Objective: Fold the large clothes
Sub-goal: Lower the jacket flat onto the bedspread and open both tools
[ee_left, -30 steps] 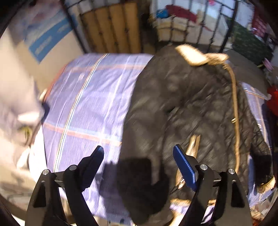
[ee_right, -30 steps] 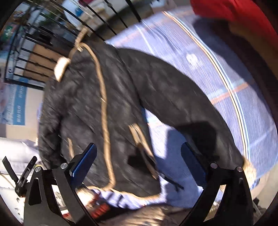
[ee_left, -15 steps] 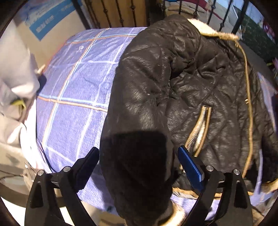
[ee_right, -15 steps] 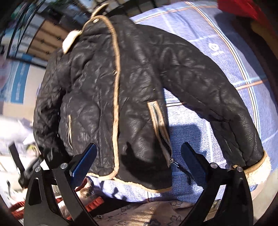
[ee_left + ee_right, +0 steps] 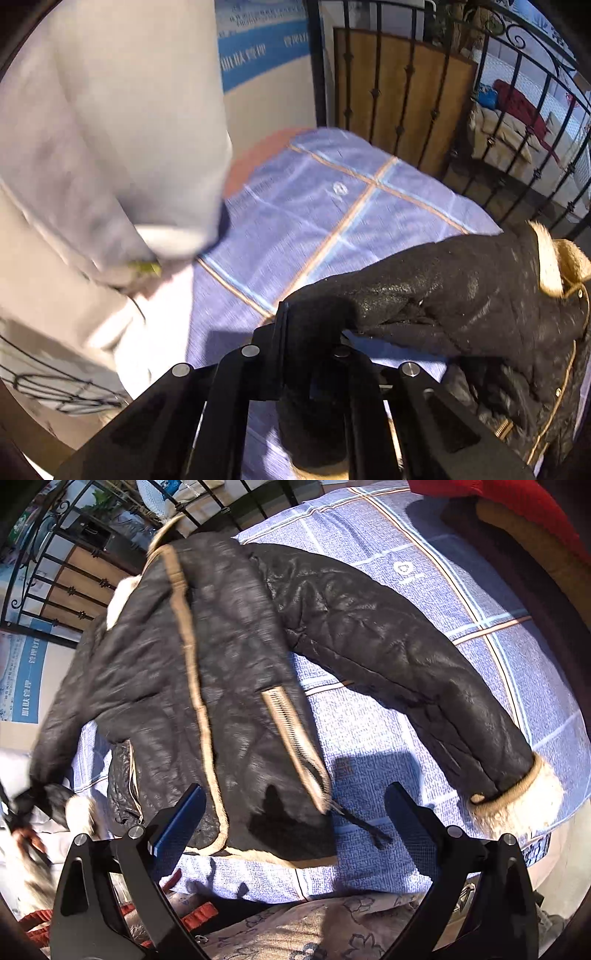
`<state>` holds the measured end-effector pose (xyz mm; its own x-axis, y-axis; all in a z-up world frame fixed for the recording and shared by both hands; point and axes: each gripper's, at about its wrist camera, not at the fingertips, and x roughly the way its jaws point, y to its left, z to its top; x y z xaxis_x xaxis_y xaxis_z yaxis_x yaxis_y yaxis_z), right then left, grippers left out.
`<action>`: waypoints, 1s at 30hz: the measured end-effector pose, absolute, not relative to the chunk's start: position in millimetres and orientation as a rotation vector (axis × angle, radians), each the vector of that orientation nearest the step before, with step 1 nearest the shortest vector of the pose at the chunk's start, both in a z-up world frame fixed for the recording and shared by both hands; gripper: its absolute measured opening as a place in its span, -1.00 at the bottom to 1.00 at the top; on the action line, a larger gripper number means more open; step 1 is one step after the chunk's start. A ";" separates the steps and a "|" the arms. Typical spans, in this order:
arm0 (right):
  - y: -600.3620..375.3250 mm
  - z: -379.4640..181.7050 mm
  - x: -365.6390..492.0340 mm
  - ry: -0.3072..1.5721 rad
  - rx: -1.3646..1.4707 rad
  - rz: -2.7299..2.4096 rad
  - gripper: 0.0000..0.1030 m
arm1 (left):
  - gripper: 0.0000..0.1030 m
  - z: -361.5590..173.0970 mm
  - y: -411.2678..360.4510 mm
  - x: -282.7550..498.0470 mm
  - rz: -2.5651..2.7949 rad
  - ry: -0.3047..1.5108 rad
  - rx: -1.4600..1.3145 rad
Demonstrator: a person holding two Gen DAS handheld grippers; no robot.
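Observation:
A black quilted jacket [image 5: 229,664] with tan trim and fur cuffs lies front up on a blue checked sheet [image 5: 388,746]. My left gripper [image 5: 310,332] is shut on the end of the jacket's left sleeve [image 5: 424,291] and holds it lifted off the sheet [image 5: 332,214]. In the right wrist view that raised sleeve [image 5: 62,734] is pulled out to the left. My right gripper [image 5: 295,819] is open and empty, above the jacket's bottom hem. The other sleeve [image 5: 424,672] lies flat, with its fur cuff [image 5: 517,801] at the lower right.
A person in a light grey coat [image 5: 92,147] stands at the left. A black iron railing [image 5: 461,110] and a wooden panel [image 5: 391,96] stand behind the bed. A floral cloth [image 5: 314,930] lies at the near edge. Red fabric [image 5: 517,502] lies at the top right.
My left gripper has shut on the sleeve end and lifted it out to the left. My right gripper stays open and has moved a little closer to the hem.

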<state>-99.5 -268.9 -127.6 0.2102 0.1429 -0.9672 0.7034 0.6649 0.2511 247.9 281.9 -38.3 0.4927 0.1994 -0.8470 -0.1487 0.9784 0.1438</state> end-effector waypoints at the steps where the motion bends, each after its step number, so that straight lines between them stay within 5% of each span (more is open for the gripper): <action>1: -267.8 -126.8 -100.6 1.329 0.793 -0.455 0.86 | -0.83 -27.8 291.7 260.3 0.226 1.015 0.060; 9: -262.6 -127.9 -121.9 1.336 0.810 -0.497 0.86 | -0.64 -86.3 312.5 328.5 0.260 1.298 0.090; 10: -263.1 -129.5 -124.4 1.341 0.826 -0.505 0.86 | -0.48 -90.1 297.0 322.0 0.219 1.285 0.139; 13: -261.9 -130.6 -128.5 1.343 0.849 -0.520 0.86 | 0.60 -86.5 265.4 288.4 0.097 1.173 0.208; 21: -246.7 -143.3 -113.8 1.403 0.791 -0.447 0.86 | 0.76 -55.7 205.8 192.8 -0.269 1.079 0.166; 30: -234.9 -163.0 -102.7 1.473 0.774 -0.371 0.86 | 0.76 -134.7 146.4 75.1 -0.471 1.201 0.415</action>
<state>-102.7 -234.9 -163.0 0.1004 0.2287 -0.9683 0.6604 0.7126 0.2368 75.1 146.4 -134.7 0.2879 -0.1268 -0.9492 0.5530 0.8313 0.0567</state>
